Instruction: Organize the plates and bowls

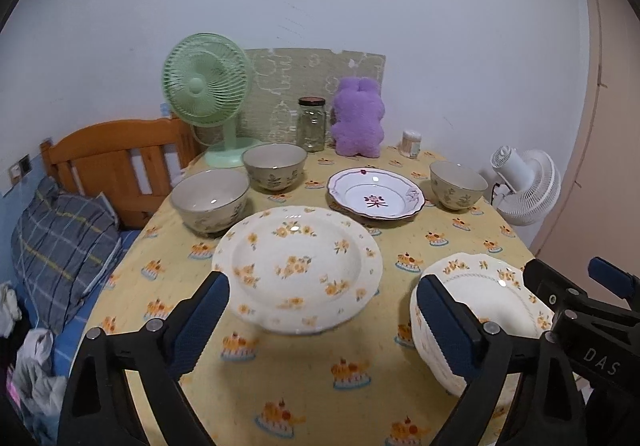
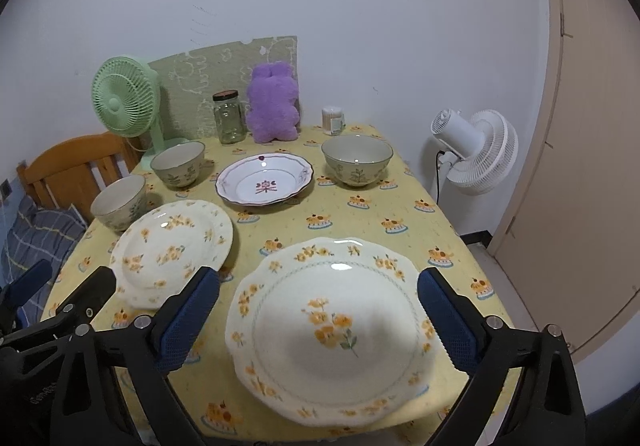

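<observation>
**Both claws hanging open over the two front plates, nothing picked up yet**

So the setup: six dishes are sitting spread out on the worktop (image 2: 400,205) with the yellow cake-print cloth. The right claw (image 2: 318,320) is hovering right over the big scalloped cream plate with the single yellow flower sprig in the middle (image 2: 332,330). That plate is lying flat at the near edge, dead centre between the blue-padded fingers (image 2: 186,320), which are spread wider than the plate itself. No contact anywhere that the right wrist view is showing.

The left claw (image 1: 324,320) is doing the same thing over the deep cream plate scattered with yellow flowers (image 1: 298,270). It's just ahead of the fingertips, slightly left of the first plate, and the two rims are sitting near each other but apart. This claw is wide open too and holding nothing.

Round plates, so there's no long axis to line up with; what probably matters is that each claw is nearer its own plate, and a rim grip would mean coming in low from the near edge.

Further back: the white scalloped plate with the red character (image 2: 265,184), then three beige bowls with leaf prints, one back right (image 2: 357,161), one back left (image 2: 179,163), one at the left edge (image 2: 119,201). Those look like stacking candidates later, judging by the task.
</observation>
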A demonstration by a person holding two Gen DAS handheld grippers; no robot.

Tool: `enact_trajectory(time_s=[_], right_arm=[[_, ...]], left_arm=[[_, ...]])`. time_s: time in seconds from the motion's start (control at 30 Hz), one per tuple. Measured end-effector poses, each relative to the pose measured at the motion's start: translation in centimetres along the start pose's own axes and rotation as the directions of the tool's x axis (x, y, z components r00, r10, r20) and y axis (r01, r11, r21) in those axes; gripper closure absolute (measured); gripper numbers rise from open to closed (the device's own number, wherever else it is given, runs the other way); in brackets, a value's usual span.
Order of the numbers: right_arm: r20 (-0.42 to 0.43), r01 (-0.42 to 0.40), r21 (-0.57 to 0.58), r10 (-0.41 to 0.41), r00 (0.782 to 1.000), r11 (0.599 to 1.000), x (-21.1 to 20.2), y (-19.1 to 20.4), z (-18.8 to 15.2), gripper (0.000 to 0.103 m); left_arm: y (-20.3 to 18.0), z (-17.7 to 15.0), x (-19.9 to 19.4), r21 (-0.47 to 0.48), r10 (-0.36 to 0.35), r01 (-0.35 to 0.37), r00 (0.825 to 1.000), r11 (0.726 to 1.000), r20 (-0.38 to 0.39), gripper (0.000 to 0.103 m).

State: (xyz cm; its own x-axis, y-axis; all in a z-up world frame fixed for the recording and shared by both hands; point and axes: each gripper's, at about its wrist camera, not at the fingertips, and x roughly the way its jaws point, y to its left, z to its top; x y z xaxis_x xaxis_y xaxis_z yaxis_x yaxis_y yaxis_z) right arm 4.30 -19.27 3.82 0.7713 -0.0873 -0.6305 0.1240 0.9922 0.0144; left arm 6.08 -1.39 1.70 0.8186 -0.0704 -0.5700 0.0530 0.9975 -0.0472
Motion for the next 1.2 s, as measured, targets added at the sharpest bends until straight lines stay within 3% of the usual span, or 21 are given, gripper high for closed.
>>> enact_trajectory(time_s=[0.2, 0.5, 0.67, 0.93, 1.13, 1.2], right_arm=[[-0.055, 0.061, 0.034, -0.059, 0.997, 0.998, 2.4, 0.5, 2.1, 0.009], [-0.145, 0.115, 0.055, -0.106, 0.984, 0.992, 5.8, -2.2, 2.5, 0.015], [-0.211, 0.069, 0.031, -0.061, 0.976, 0.997, 8.7, -4.5, 1.3, 0.021], [-0.287, 0.012, -0.032, -0.020, 0.958, 0.999, 12.0, -7.2, -0.7, 0.022], [-0.335, 0.001, -0.026, -0.010, 0.942, 1.000, 13.7, -9.5, -1.5, 0.022], [-0.356, -0.012, -0.026, 0.002, 0.934, 1.000, 14.3, -9.9, -1.8, 0.027]], left_arm=[[-0.4, 2.1, 3.1, 0.013, -0.084, 0.085, 0.994, 0.996, -0.073, 0.016], [-4.2, 1.1, 7.0, 0.026, -0.138, 0.147, 0.968, 0.989, -0.210, 0.022], [-6.7, -0.6, 8.8, 0.004, -0.104, 0.109, 0.958, 0.994, -0.269, 0.026], [-9.4, -3.2, 10.7, -0.052, -0.028, 0.011, 0.937, 0.999, -0.347, 0.027], [-11.1, -4.6, 11.7, -0.061, -0.017, -0.007, 0.921, 0.998, -0.389, 0.028], [-11.5, -4.8, 11.9, -0.062, -0.011, -0.015, 0.916, 0.998, -0.401, 0.028]])
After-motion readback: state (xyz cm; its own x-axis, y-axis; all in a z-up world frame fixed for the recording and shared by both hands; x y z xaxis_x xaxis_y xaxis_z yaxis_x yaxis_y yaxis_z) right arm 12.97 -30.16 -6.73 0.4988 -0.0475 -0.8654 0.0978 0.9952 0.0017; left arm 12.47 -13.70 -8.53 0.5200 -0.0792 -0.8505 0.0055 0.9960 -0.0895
